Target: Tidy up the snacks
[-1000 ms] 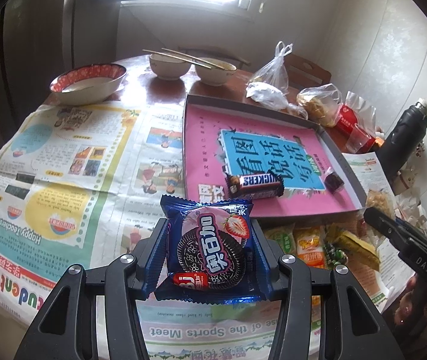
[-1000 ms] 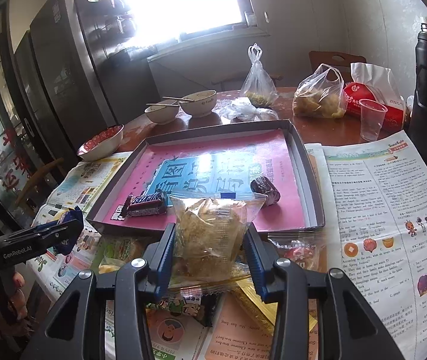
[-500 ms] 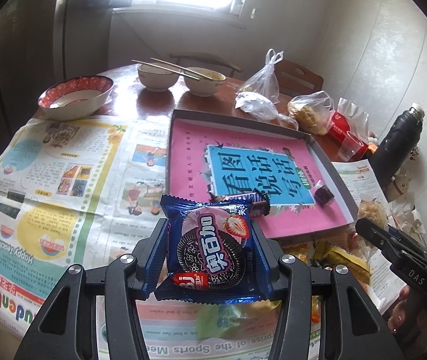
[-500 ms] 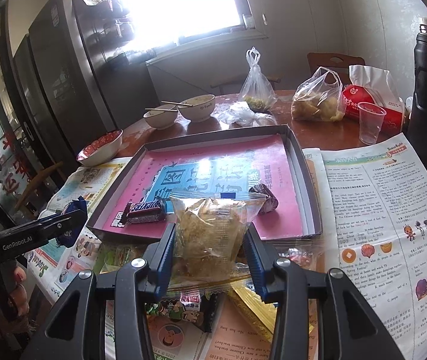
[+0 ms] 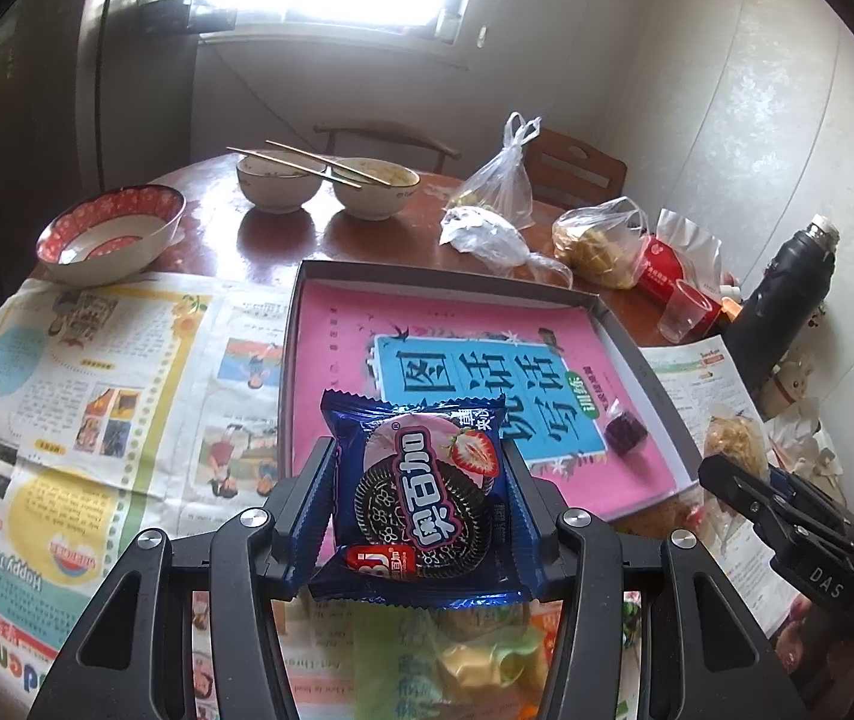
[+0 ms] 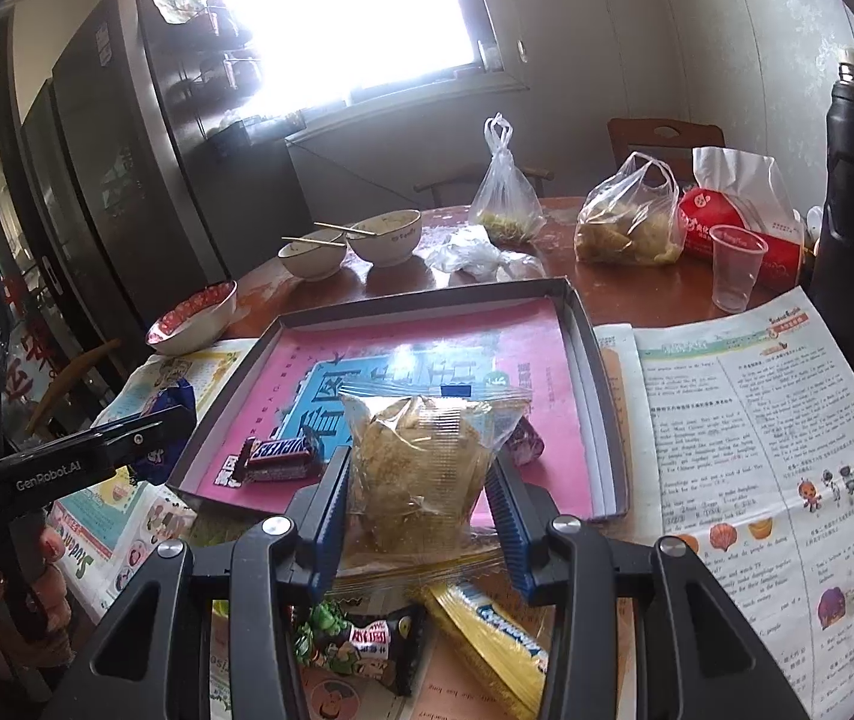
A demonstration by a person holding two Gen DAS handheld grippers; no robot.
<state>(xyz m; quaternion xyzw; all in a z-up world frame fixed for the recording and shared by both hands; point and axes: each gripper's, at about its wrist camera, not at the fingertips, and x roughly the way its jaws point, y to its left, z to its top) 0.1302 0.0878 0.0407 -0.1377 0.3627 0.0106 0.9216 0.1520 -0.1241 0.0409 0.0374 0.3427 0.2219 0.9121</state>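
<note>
Left tool [image 5: 421, 498] grips the cookie packet [image 5: 421, 498], right tool [image 6: 415, 474] grips the crisp bag [image 6: 421, 456] — lower each flat into the tray [image 6: 601, 396], clear of the chocolate bar [image 6: 280, 455].

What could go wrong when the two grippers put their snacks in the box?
1. Both grippers are near the shallow box together; the left gripper with the cookie pack and the right gripper with the clear snack bag might bump.
2. The soft bag could sag and slip out.
3. A dropped pack could land on the Snickers bar or the small dark candy already inside.
</note>
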